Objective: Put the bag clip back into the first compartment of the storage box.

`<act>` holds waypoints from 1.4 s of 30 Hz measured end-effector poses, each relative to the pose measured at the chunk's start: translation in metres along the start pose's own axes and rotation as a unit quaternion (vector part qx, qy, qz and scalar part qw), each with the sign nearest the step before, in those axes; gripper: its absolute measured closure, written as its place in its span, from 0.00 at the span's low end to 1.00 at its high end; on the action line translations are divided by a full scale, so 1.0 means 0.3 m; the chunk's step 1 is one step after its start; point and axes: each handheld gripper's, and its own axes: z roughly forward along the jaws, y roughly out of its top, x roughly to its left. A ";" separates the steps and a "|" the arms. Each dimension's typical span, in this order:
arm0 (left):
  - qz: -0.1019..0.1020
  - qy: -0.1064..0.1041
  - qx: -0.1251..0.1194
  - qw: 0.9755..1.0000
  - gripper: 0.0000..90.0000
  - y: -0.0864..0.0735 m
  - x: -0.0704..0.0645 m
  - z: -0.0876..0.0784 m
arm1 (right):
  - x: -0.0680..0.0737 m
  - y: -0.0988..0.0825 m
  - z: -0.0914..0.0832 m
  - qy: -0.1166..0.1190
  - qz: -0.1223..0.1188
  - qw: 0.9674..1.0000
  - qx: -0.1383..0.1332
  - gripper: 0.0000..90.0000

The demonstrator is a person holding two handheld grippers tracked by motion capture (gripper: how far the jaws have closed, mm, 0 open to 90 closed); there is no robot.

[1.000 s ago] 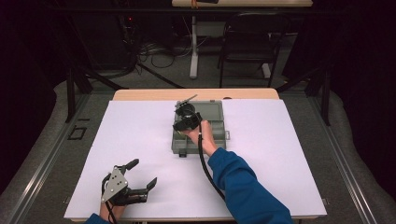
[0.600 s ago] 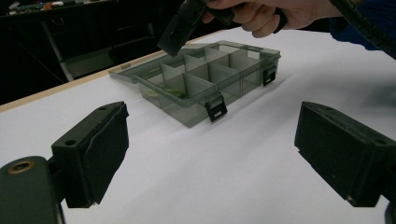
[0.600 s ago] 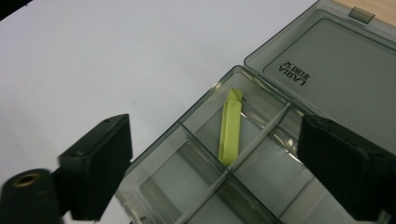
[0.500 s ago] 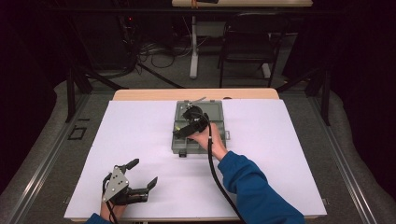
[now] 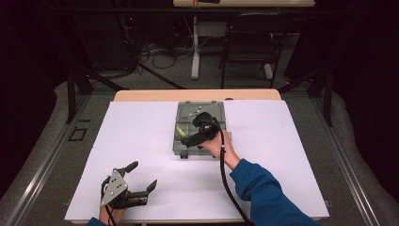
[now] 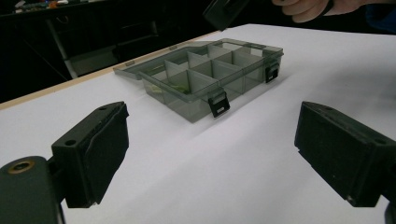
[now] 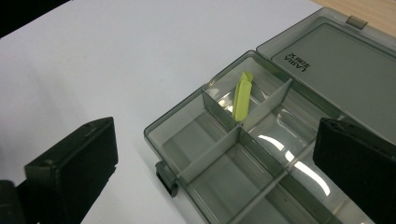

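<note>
A yellow-green piece leans tilted against a divider inside the open grey compartment box.

The right gripper draws back toward the near edge of the compartment box and swings to point left. Its fingers have just been opening and now stand wide with nothing between them.

You can read one marking: dark print on the open lid of the grey compartment box, at the upper right of the right gripper view. It stands upside down to you; the larger line looks like "LABIA" or similar, and the smaller line beneath it is too small to read.
</note>
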 end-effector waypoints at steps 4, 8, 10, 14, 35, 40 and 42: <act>0.000 -0.001 -0.001 1.000 0.11 0.001 -0.001 -0.001 | 0.001 -0.027 -0.053 -0.002 -0.008 1.000 -0.006 0.00; 0.001 -0.003 -0.001 1.000 0.11 0.002 -0.001 0.003 | -0.002 -0.056 -0.107 -0.001 -0.013 1.000 -0.015 0.00; 0.002 -0.003 0.000 1.000 0.11 0.002 -0.001 0.006 | -0.002 -0.070 -0.132 -0.001 -0.014 1.000 -0.020 0.00; 0.001 -0.004 0.001 1.000 0.11 0.003 -0.001 0.008 | 0.000 -0.101 -0.177 0.001 -0.020 0.999 -0.028 0.00; 0.000 -0.003 0.001 1.000 0.11 0.002 0.000 0.009 | -0.033 -0.357 -0.319 -0.011 -0.026 0.998 -0.048 0.00; 0.000 -0.003 0.002 1.000 0.11 0.002 0.001 0.010 | -0.041 -0.414 -0.345 -0.015 -0.025 0.998 -0.057 0.00; 0.001 -0.002 0.002 1.000 0.11 0.002 0.001 0.010 | -0.043 -0.433 -0.359 -0.019 -0.025 0.998 -0.063 0.00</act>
